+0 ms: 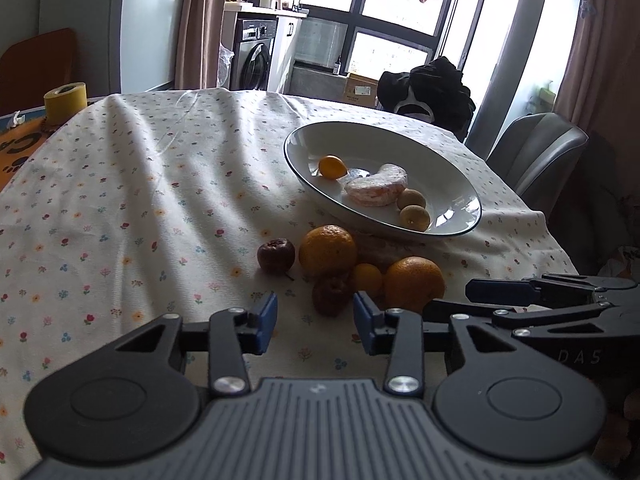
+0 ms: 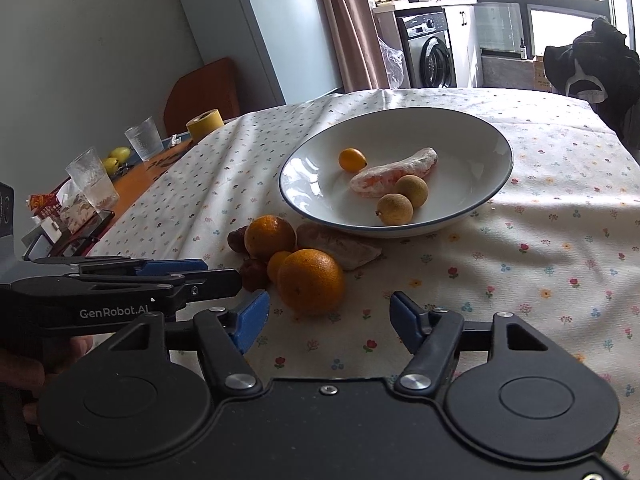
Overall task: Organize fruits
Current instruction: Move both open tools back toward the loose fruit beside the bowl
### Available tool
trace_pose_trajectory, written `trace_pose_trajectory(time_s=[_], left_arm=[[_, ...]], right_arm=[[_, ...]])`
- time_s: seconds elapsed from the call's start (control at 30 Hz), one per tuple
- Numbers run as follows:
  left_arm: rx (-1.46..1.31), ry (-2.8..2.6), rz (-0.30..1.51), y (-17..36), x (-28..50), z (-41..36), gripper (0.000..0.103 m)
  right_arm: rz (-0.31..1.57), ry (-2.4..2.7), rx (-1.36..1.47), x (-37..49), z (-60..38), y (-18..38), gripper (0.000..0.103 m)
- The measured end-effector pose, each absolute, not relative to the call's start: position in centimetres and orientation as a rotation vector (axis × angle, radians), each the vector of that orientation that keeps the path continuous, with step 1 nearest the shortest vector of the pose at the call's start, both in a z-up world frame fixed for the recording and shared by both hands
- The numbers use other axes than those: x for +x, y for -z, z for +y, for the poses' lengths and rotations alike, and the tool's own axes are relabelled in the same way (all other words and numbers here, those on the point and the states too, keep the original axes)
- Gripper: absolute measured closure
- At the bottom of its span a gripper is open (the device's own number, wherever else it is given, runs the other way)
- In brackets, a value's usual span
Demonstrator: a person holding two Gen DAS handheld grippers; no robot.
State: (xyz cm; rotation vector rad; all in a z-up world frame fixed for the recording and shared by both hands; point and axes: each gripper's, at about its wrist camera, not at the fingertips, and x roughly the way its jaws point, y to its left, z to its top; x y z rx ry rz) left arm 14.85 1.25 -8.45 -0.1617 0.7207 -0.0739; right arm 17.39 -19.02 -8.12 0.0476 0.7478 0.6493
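Left wrist view shows your left tool [image 1: 315, 322] spread and empty, low over the floral cloth on the tabletop [image 1: 120, 200], with a dark wrinkled fruit [image 1: 331, 295] just ahead between its fingers. Your right tool [image 2: 329, 322] is spread too, holding nothing, close to the nearest orange [image 2: 311, 281]. Toward the far right corner, the white bowl [image 2: 472, 136] holds a kumquat [image 2: 352, 159], a peeled citrus piece [image 2: 394, 174] and two longans [image 2: 404, 200]. Between you and the bowl's near rim lie a second orange [image 2: 269, 237], a small kumquat [image 1: 367, 278] and another dark fruit [image 1: 276, 255].
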Motion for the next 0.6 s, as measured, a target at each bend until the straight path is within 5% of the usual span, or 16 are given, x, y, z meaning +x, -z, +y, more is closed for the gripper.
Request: trace_pose_trajectory(time_s=[0.6], left_arm=[[-0.164, 0.102, 0.729, 9.4, 16.5, 0.8, 0.071]], right_arm=[[0.761, -0.686, 0.062, 18.7, -18.1, 8.8, 0.046]])
